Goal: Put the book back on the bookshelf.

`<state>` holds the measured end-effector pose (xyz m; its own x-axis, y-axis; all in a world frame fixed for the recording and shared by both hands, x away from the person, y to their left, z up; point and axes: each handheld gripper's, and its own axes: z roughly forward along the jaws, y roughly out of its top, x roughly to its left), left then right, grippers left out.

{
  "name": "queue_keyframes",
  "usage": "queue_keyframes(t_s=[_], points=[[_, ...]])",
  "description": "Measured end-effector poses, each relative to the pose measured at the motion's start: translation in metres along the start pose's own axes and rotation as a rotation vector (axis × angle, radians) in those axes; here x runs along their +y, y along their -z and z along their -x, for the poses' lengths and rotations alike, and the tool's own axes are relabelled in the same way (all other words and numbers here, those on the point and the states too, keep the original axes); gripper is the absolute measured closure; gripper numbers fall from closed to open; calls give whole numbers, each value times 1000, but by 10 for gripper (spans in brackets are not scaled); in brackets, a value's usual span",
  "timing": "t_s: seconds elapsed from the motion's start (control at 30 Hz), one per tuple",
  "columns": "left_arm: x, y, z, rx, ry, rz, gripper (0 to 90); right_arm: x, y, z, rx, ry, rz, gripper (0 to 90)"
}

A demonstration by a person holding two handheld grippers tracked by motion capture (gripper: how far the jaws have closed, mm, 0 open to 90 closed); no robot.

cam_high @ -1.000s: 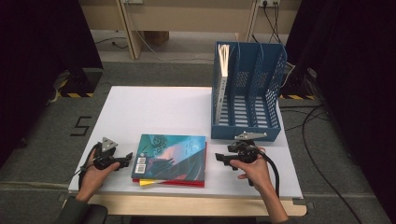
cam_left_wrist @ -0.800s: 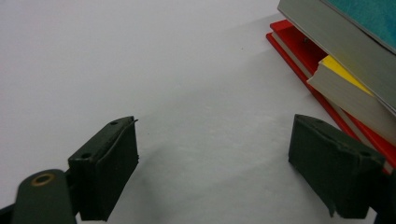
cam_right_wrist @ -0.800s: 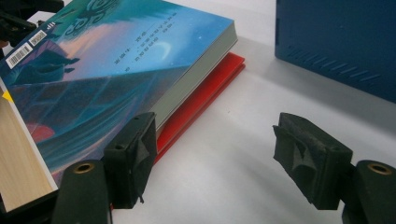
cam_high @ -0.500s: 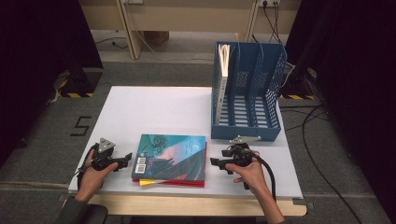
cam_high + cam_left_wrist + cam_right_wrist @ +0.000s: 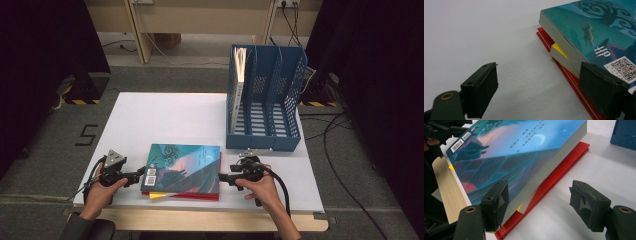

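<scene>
A stack of three books lies at the table's front middle. The teal and blue book (image 5: 182, 167) is on top, with a yellow book (image 5: 559, 48) and a red book (image 5: 564, 167) under it. My left gripper (image 5: 139, 176) is open at the stack's left edge. In the left gripper view, the left gripper (image 5: 541, 90) has one jaw in front of the top book's (image 5: 584, 32) barcode corner. My right gripper (image 5: 223, 177) is open at the stack's right edge. In the right gripper view, the right gripper (image 5: 542, 205) has the page edges of the top book (image 5: 511, 152) between its jaws, with no pad pressing.
A blue three-slot file rack (image 5: 262, 142) stands at the back right, with a white booklet (image 5: 241, 65) upright in its left slot. Its corner (image 5: 624, 132) is close beyond the right hand. The white table (image 5: 165, 120) ends just behind both hands at a wooden lip (image 5: 446, 192).
My right gripper has moved left and a little down, closing in on the stack's right edge. The left gripper and the books have stayed put.
</scene>
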<state>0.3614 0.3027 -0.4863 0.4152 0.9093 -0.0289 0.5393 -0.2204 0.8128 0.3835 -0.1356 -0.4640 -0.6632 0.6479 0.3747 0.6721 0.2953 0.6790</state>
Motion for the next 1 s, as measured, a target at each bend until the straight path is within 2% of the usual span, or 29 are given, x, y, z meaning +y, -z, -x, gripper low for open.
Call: queue_keyframes(t_s=[0.23,0.33,0.43,0.53,0.6,0.63,0.7,0.77,0.8,0.87,0.9,0.97,1.0], points=[[-1,1,1,-12,6,-1,194,-1,-7,-4,22,0,-10,320],[0,1,2,-13,5,-4,213,-2,-12,-6,47,-2,-13,320],[0,3,4,-40,13,-13,316,-2,-15,-9,65,-11,-21,320],[1,4,8,-23,-11,-14,342,-2,-19,-11,73,-6,-26,320],[1,4,9,-48,11,-14,408,-2,-19,-11,71,-7,-21,321],[1,4,10,-45,8,-17,442,-1,-18,-10,75,-9,-19,322],[2,5,14,-39,-15,-20,472,-1,-18,-9,85,-21,-16,322],[3,4,20,-77,-23,-23,517,-1,-18,-7,79,-28,-16,322],[4,3,24,-75,-56,-25,495,-2,-18,-6,71,-33,-20,279],[6,5,32,-8,-147,-19,458,-2,-16,-4,46,-28,-20,309],[6,5,33,-2,-154,-17,442,-2,-15,-2,61,-42,-15,313],[7,4,32,-33,-111,-21,450,-3,-14,1,80,-61,-2,327],[7,4,32,-46,-104,-20,449,-4,-14,2,77,-65,-8,322]])
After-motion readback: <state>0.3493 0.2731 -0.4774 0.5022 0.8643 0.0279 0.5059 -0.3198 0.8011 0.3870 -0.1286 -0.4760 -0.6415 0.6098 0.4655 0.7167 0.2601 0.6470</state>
